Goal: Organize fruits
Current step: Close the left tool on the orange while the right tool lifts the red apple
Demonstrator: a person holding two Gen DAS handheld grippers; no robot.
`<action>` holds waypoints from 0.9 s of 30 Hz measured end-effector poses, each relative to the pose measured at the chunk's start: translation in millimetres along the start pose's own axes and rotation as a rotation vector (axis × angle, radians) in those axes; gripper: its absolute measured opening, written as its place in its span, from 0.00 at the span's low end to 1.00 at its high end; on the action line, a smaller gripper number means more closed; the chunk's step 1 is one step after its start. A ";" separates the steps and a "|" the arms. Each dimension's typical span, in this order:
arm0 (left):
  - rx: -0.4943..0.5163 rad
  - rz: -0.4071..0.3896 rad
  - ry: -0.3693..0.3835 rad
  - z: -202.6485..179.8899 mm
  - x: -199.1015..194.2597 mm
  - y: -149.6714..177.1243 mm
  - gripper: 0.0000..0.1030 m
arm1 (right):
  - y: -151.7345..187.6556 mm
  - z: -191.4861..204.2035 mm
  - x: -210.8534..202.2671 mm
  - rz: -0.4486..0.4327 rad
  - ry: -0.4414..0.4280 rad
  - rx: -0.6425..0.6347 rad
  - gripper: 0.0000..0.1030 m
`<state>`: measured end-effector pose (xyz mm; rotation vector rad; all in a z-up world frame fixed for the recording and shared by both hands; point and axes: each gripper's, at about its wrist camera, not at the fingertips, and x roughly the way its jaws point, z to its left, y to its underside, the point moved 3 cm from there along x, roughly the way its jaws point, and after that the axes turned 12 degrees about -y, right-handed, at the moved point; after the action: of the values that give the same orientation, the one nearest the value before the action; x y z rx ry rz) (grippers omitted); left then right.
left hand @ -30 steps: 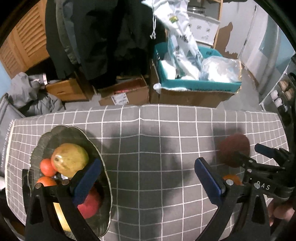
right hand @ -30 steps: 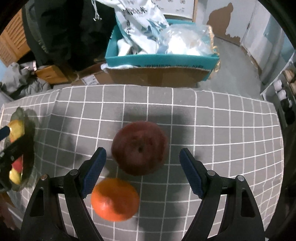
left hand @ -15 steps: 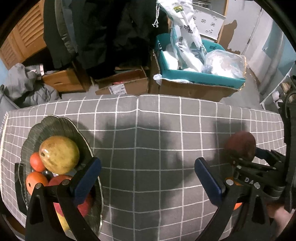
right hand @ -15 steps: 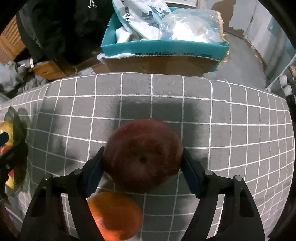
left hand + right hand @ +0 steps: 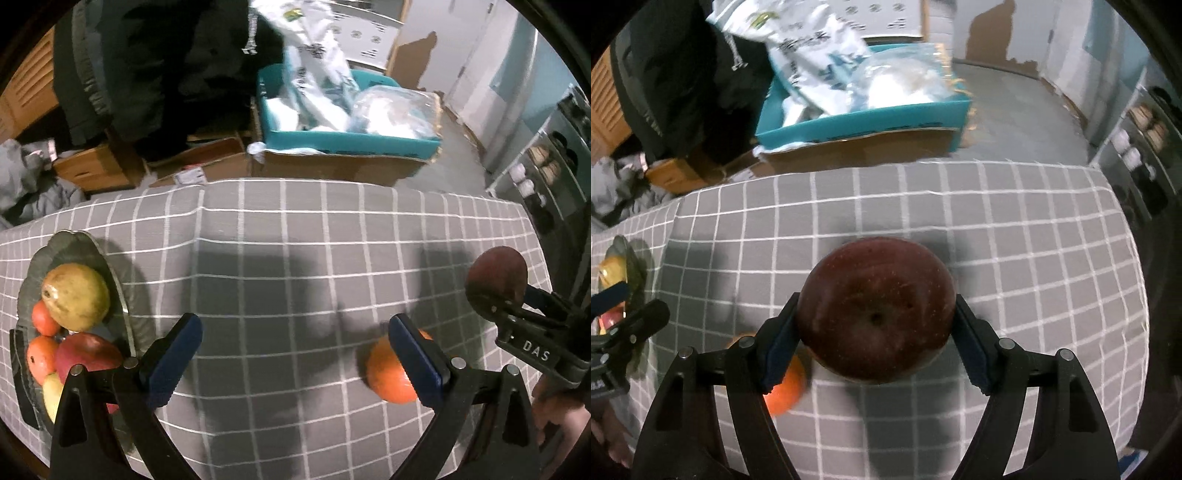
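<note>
R gripper (image 5: pixel 875 336) fingers pinch the dark red apple (image 5: pixel 875 310) at its widest, just above the bench (image 5: pixel 1015 229). L gripper (image 5: pixel 295 354) fingers spread, empty. Keep grip firm, clear the orange (image 5: pixel 393 369), carry w/o tilting to the bowl (image 5: pixel 122 291) & set down gently.

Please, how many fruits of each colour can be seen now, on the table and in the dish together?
Dark red: 1, the apple held in the right tool
Orange: 3, one on the cloth, two in the dish
Yellow-green: 1
Red: 1
Pale yellow: 1
Total: 7
</note>
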<state>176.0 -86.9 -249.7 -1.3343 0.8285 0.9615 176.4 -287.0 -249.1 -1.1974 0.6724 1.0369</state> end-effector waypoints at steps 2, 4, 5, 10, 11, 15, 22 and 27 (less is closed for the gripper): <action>0.006 0.002 0.019 -9.3 -2.2 3.0 0.99 | 6.4 -6.8 -8.2 -0.006 0.008 0.003 0.74; 0.014 0.009 0.037 -17.0 -2.0 5.3 0.99 | 13.4 -13.7 -14.9 -0.011 0.017 0.009 0.74; 0.021 0.015 0.048 -23.4 -2.1 7.9 0.99 | 17.4 -17.7 -18.5 -0.013 0.022 0.012 0.74; 0.058 0.036 0.069 -45.2 1.9 20.7 0.99 | 36.4 -33.1 -29.9 -0.013 0.046 0.026 0.74; 0.067 0.045 0.070 -50.6 3.8 24.2 0.99 | 40.6 -37.0 -31.6 -0.012 0.050 0.031 0.74; 0.102 0.056 0.064 -65.1 8.9 34.0 0.99 | 52.2 -45.2 -35.3 -0.004 0.065 0.032 0.74; 0.154 0.091 0.051 -82.7 24.3 50.5 0.99 | 62.6 -53.2 -37.8 0.003 0.076 0.039 0.74; 0.188 0.071 0.036 -93.4 27.0 57.2 0.95 | 63.5 -48.2 -35.3 0.008 0.068 0.020 0.74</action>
<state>138.6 -178.1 -304.6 -1.1698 0.9747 0.8937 108.9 -341.6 -257.9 -1.2178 0.7395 0.9981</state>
